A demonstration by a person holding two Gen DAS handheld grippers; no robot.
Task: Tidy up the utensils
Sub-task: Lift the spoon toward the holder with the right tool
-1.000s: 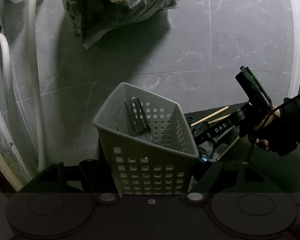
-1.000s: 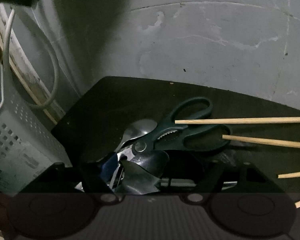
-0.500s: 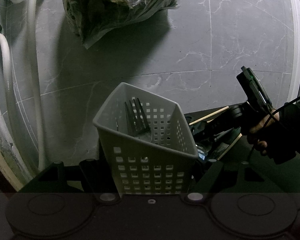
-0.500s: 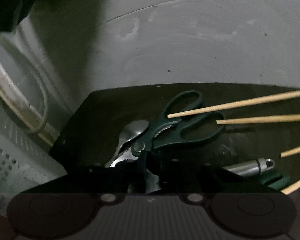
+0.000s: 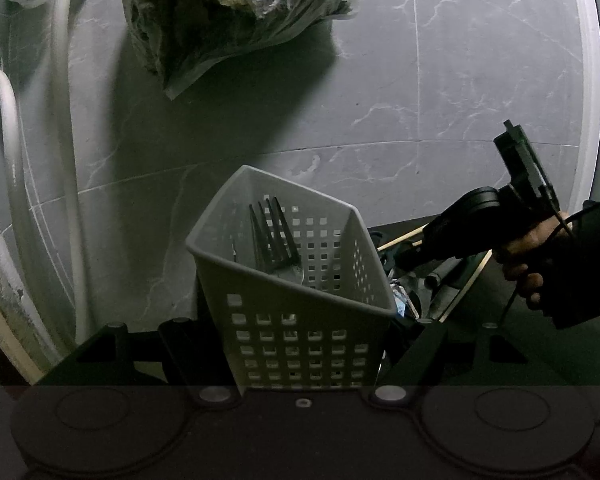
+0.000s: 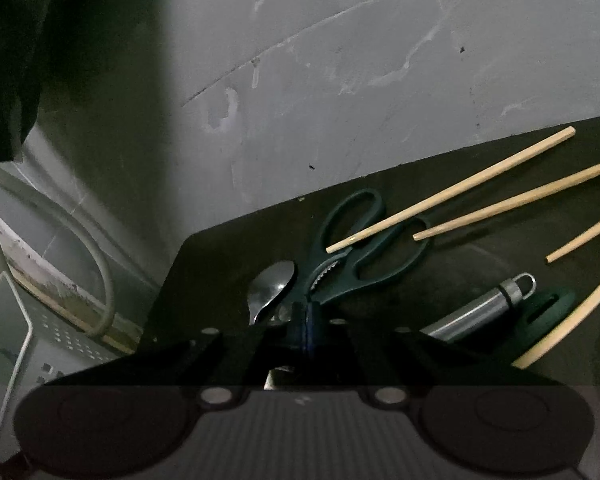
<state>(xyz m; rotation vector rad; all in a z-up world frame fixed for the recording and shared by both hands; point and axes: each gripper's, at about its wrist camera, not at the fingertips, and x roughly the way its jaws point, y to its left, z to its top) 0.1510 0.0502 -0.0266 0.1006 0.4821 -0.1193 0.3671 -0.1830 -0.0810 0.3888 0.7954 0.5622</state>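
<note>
On the dark mat (image 6: 228, 264) beside the basket (image 5: 300, 320), the right gripper (image 6: 306, 328) has its jaws clenched on something low, apparently the spoon (image 6: 272, 288) under the scissors (image 6: 360, 248), though what they pinch is hidden; the left gripper (image 5: 300, 380) has its jaws grasping the basket. The pick-up step seems in hand, and the next move calls for lifting clear of the scissors and dropping into the basket, where one fork (image 5: 274, 236) stands. Left on the mat: one spoon, one scissors, four chopsticks (image 6: 452, 190), one steel handle (image 6: 484, 308).
</note>
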